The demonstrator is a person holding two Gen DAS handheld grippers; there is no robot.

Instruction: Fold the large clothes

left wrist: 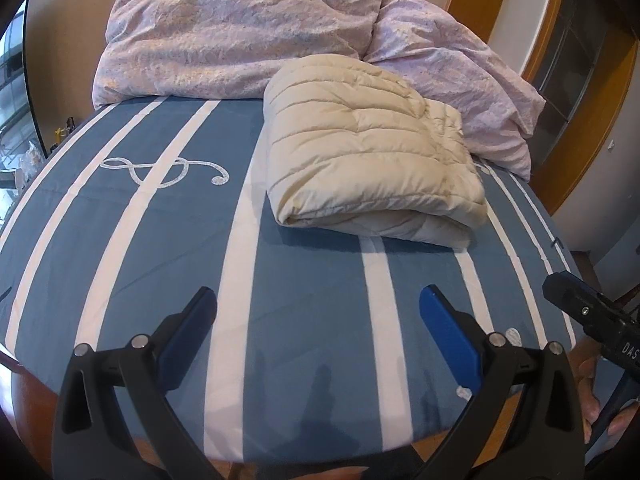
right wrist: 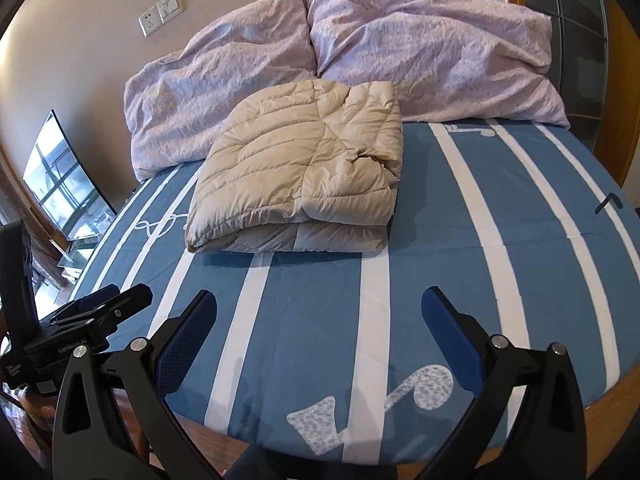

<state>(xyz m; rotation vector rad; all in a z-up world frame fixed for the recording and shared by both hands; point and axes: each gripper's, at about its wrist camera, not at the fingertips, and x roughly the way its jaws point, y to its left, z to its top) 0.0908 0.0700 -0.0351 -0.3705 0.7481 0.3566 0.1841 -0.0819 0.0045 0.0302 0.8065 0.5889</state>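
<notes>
Item one, nearest: my left gripper (left wrist: 318,320) and my right gripper (right wrist: 320,320), both held low at the foot edge of the bed (right wrist: 500,280), jaws spread wide, nothing between them, side by side and pointing up the bed towards the jacket. Item two, between grippers and jacket: bare striped sheet (left wrist: 300,280), blue with white bands (a treble clef printed to the jacket's left). Item three: the cream quilted jacket (right wrist: 296,168), lying mid-bed well apart from both grippers, already folded into a squarish bundle, its near edge showing stacked layers, its right side puckered. My judgement: the folding looks close to done; what remains, if anything, is tidying, and doing that well means reaching in level, pinching only the loose puckered flap, and smoothing it flat without dragging the layers beneath. Item four, behind the jacket: the lilac duvet (right wrist: 360,52), heaped against the wall.
</notes>
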